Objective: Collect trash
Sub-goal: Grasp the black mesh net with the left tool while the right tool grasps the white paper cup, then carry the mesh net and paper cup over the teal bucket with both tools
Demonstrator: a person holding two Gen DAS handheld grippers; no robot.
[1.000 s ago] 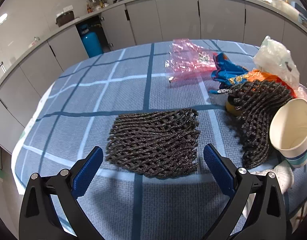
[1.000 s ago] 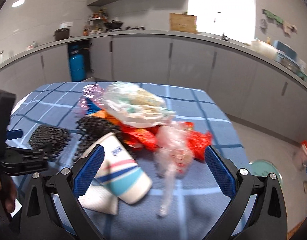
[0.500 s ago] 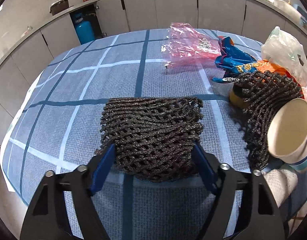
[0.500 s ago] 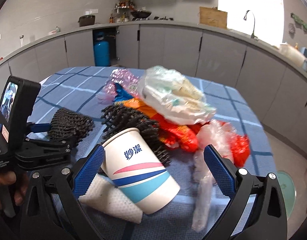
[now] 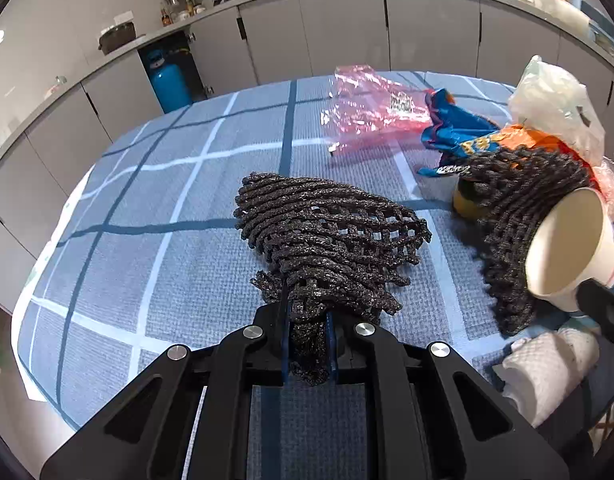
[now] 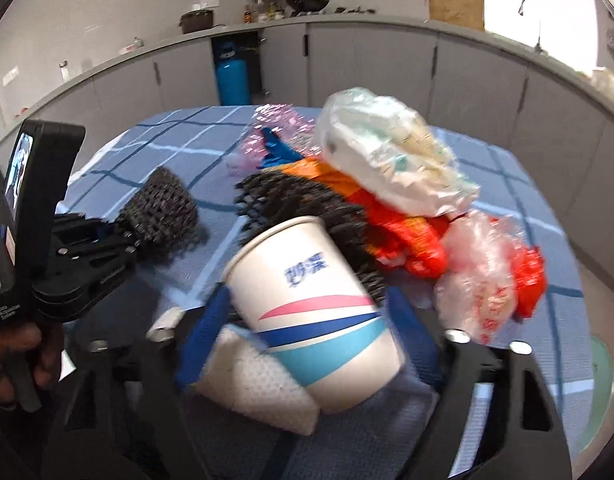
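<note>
My left gripper (image 5: 307,344) is shut on the near edge of a black foam net (image 5: 327,240), bunching it and lifting it off the blue checked tablecloth (image 5: 167,248). It also shows in the right wrist view (image 6: 159,212). My right gripper (image 6: 307,312) has its blue fingers (image 6: 205,328) on both sides of a paper cup (image 6: 319,312) lying on its side on a white foam sheet (image 6: 251,384). The frame is blurred and I cannot tell whether the fingers press the cup. The cup also shows in the left wrist view (image 5: 567,248).
A trash pile lies at the right of the table: a second black net (image 5: 523,208), an orange wrapper (image 6: 387,216), a blue wrapper (image 5: 455,128), a pink plastic bag (image 5: 371,108), a white plastic bag (image 6: 387,156), clear plastic (image 6: 483,276). Grey cabinets (image 5: 347,36) run behind.
My left gripper closed on the black net and bunched it up. My right gripper moved forward and narrowed around the paper cup.
</note>
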